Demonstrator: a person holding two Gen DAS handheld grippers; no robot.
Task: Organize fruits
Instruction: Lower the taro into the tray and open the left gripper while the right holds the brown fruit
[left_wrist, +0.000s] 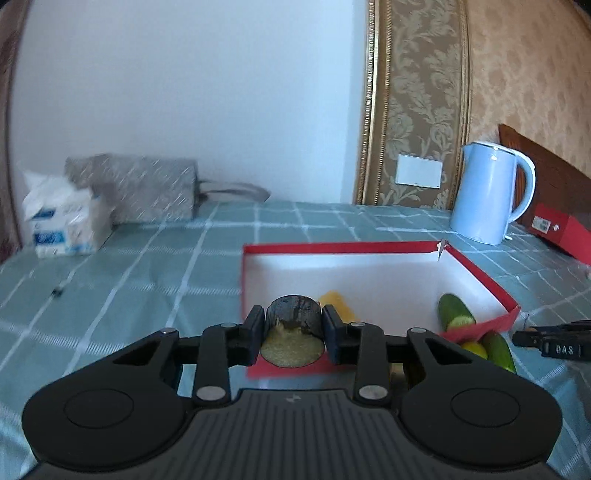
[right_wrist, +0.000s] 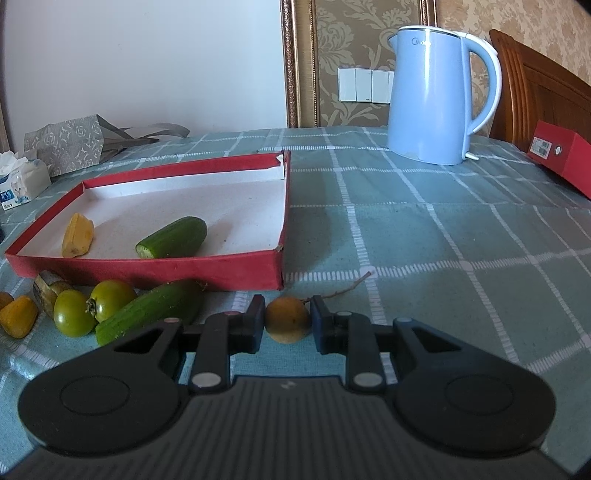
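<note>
My left gripper is shut on a dark-skinned sugarcane piece with a pale cut end, held over the near rim of the red shallow box. Inside the box lie a yellow piece and a cucumber half. My right gripper has its jaws around a small orange-yellow fruit with a stem on the tablecloth; they look closed on it. In front of the box lie a second cucumber piece, two green tomatoes, another sugarcane piece and yellow pieces.
A blue kettle stands at the back right, with a red box beyond it. A tissue pack and a grey patterned bag sit at the back left. A wooden headboard rises on the right.
</note>
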